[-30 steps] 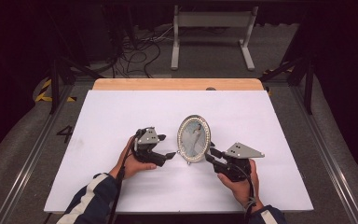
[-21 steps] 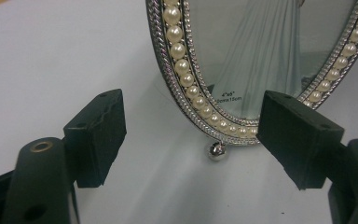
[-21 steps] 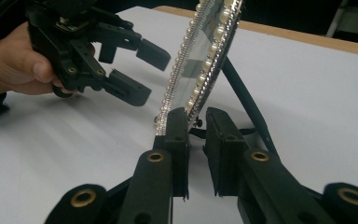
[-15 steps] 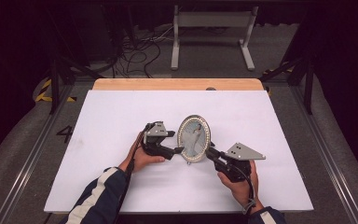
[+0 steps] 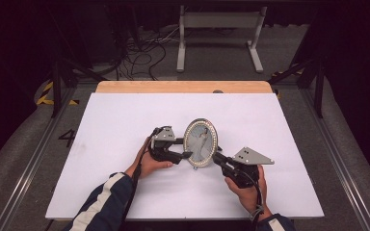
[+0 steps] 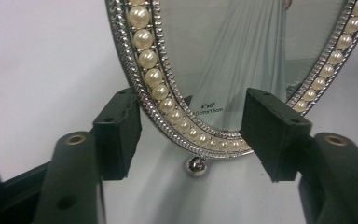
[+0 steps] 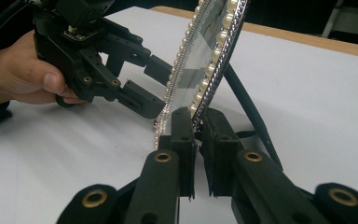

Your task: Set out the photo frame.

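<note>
Nearest the lower edge of the high view, two sleeved forearms are seen entering at about 6 o'clock, each hand carrying a claw. The right claw is held at roughly 4 o'clock of the oval picture frame and is clamped on the frame's lower rim — in the right gripper view its two black jaws are pressed together on the pearl-studded edge. The left claw is placed at about 9 o'clock of the frame; its jaws have just been closing, yet in the left gripper view they are seen parted, the frame's beaded lower curve lying between them with a gap on each side. A small silver ball foot is visible under the rim.

The frame itself is stood nearly upright, slightly tilted, near the middle of the white worktop, its glass facing the person. Behind it, at 12 o'clock, a wooden strip is seen along the worktop's far edge — beyond that, cables lie on the floor beside a grey stand.
</note>
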The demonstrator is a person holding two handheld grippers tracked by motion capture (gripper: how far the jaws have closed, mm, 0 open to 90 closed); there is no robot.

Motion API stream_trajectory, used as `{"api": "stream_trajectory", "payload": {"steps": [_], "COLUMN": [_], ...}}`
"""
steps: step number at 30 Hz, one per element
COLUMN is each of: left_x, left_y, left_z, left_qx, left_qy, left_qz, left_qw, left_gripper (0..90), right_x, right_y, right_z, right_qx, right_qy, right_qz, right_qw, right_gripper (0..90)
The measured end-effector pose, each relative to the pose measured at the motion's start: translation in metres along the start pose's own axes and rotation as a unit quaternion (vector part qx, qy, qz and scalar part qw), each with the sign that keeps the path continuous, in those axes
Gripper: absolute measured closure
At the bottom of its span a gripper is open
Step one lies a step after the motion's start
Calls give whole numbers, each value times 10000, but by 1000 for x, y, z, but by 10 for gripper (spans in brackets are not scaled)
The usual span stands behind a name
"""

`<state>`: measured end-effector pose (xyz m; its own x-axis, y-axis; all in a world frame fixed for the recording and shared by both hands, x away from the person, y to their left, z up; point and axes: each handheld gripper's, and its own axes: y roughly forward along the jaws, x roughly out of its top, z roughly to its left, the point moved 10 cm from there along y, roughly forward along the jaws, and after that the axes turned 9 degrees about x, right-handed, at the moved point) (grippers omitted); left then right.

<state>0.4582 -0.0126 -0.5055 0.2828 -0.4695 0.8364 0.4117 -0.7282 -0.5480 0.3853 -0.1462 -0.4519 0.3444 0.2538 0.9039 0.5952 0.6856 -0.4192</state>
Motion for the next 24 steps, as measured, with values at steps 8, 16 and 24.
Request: {"api": "stream_trajectory", "payload": {"steps": [8, 16, 24], "left_x": [-4, -8, -14], "left_y": [-5, -14, -19], "left_z": [4, 4, 4], "left_qx": [239, 240, 260], "left_qy": [-24, 53, 123], "left_qz": [133, 131, 150], "left_qw": [9996, 9996, 9995], "left_gripper": [564, 566, 541], "right_x": [0, 0, 5], "right_y": [1, 3, 10], "right_z": [-4, -9, -11], "right_qx": [-26, -63, -52], "right_qy": [54, 184, 159], "right_qz": [6, 15, -36], "right_qw": [10000, 9998, 9999], "right_gripper": [840, 839, 834]}}
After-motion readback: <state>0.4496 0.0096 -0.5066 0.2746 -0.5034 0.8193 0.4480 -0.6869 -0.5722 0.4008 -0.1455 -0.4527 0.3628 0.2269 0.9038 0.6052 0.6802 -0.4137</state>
